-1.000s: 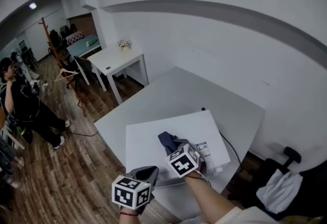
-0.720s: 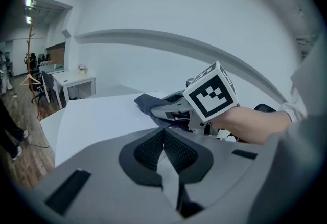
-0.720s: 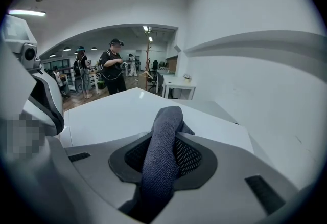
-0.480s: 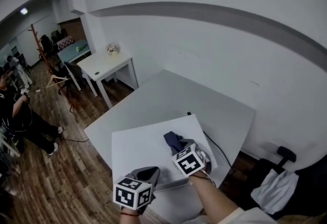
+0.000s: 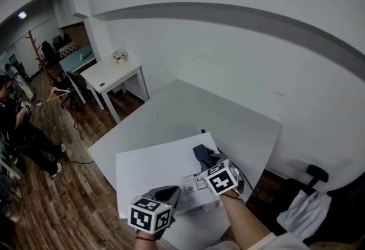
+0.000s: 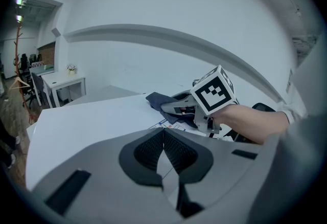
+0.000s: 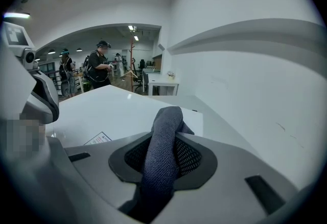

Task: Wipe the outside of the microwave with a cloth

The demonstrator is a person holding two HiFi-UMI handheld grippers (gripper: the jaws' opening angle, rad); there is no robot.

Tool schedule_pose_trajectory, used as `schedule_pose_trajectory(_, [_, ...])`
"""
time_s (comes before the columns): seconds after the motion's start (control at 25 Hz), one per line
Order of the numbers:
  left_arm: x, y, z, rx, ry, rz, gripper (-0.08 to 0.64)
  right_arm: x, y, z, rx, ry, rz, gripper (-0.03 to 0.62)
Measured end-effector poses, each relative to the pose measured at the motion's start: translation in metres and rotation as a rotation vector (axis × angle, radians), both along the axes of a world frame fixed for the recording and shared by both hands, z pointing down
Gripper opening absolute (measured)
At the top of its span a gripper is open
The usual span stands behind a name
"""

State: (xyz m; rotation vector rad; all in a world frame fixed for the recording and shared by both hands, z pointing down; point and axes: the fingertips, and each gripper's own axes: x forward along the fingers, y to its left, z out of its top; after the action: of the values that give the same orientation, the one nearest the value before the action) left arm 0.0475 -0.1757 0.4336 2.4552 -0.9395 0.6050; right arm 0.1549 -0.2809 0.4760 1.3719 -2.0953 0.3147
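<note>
Grey-blue cloth [image 5: 203, 153] is clamped in the right gripper [image 5: 214, 164]. In the right gripper view its fold stands between the two pads and bulges out past the tips.

Microwave [image 5: 151, 168]: white, on the pale surface [image 5: 228, 112], at the near edge and towards the near right corner.

Cloth position: lies on the microwave's top panel, near the panel's far right corner. A printed label [image 5: 194, 182] on the panel is just beside the right gripper.

Left gripper [image 5: 167, 192]: jaws together, nothing between them. The left gripper view shows the pads meeting along one line. It sits over the front edge of the top panel; contact with the panel cannot be told.

Progress (judgement):
- Cloth picked up and applied: done.
- Current step reads as wiping the top panel, at its far right part.
- No view shows dirt or streaks, so how much of the top is already covered cannot be told.
- Door front, both side walls and back: hidden, and no sign of wiping there. Likely all left to do.
- Estimate: early in the task.

Next move would call for sweeping the cloth across the remaining top, then over an edge onto a side wall.
</note>
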Motion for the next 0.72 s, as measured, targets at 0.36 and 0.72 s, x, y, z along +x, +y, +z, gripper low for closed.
schedule_pose_trajectory(0.36, [0.017, -0.019, -0.002, 0.0, -0.004, 0.017, 0.003, 0.035, -0.024, -0.001, 0.001, 0.001, 0.057, 0.107])
schedule_pose_trajectory(0.72, [0.011, -0.03, 0.001, -0.012, -0.004, 0.001, 0.003, 0.041, -0.056, -0.001, 0.001, -0.013, 0.086, 0.107])
